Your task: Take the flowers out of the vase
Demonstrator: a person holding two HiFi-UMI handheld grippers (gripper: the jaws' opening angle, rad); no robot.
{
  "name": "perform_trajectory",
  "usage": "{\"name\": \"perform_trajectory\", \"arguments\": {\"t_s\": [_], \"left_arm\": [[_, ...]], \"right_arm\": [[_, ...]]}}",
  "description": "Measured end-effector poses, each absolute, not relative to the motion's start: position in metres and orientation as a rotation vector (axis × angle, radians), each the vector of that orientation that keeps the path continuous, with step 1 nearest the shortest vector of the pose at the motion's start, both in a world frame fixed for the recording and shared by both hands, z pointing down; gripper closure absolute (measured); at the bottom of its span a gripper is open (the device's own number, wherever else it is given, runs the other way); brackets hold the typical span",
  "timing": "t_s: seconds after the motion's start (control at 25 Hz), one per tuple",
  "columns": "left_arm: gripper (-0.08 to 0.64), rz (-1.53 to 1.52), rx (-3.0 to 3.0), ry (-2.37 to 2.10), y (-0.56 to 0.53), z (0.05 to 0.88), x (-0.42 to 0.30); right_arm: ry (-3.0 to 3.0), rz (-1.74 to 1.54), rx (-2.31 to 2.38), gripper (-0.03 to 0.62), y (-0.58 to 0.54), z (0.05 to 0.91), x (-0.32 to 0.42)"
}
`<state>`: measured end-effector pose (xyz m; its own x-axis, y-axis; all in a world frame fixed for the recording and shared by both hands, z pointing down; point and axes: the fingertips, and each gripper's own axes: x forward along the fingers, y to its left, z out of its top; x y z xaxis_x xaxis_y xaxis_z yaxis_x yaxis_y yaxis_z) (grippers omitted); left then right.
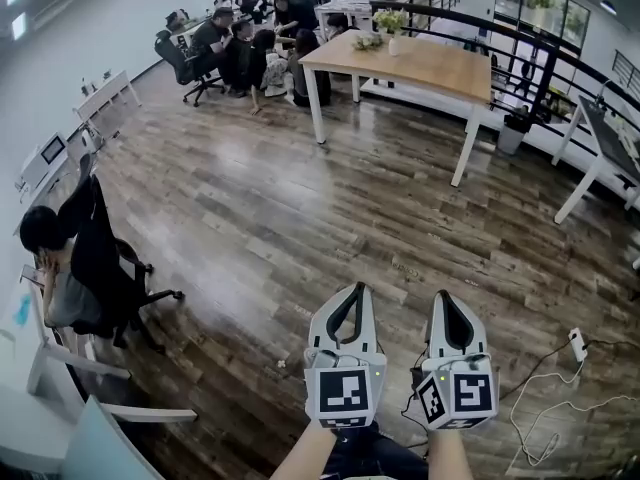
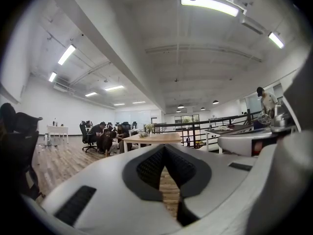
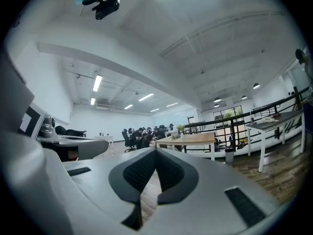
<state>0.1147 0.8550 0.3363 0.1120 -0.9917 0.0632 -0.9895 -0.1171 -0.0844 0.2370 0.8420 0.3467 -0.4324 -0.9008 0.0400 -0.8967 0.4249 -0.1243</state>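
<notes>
A white vase (image 1: 394,45) with pale flowers (image 1: 390,20) stands at the far end of a wooden table (image 1: 440,69), far across the room. A second small bunch (image 1: 368,41) lies on the tabletop beside it. Both grippers are held low and level over the wood floor, far from the table. My left gripper (image 1: 352,290) is shut and empty, and so is my right gripper (image 1: 442,296). The left gripper view has the jaw tips (image 2: 164,147) meeting below the distant table (image 2: 151,139) and flowers (image 2: 148,128). In the right gripper view the tips (image 3: 156,151) meet too, under the table (image 3: 190,140).
Several people sit in office chairs (image 1: 240,48) by the table's far left. Another person sits in a black chair (image 1: 100,263) at my near left. A black railing (image 1: 520,38), a bin (image 1: 512,133) and a white desk (image 1: 610,148) line the right. A power strip (image 1: 577,344) with cables lies on the floor.
</notes>
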Motion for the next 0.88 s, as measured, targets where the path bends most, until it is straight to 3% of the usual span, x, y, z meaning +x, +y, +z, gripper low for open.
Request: {"name": "perform_trajectory", "arguments": {"t_s": [0.88], "left_arm": [[0.528,-0.135,-2.366,2.035,0.705,0.336,0.05]], "right_arm": [[2.597,-0.152,-1.703,0.595,0.698,0.343,0.172]]}}
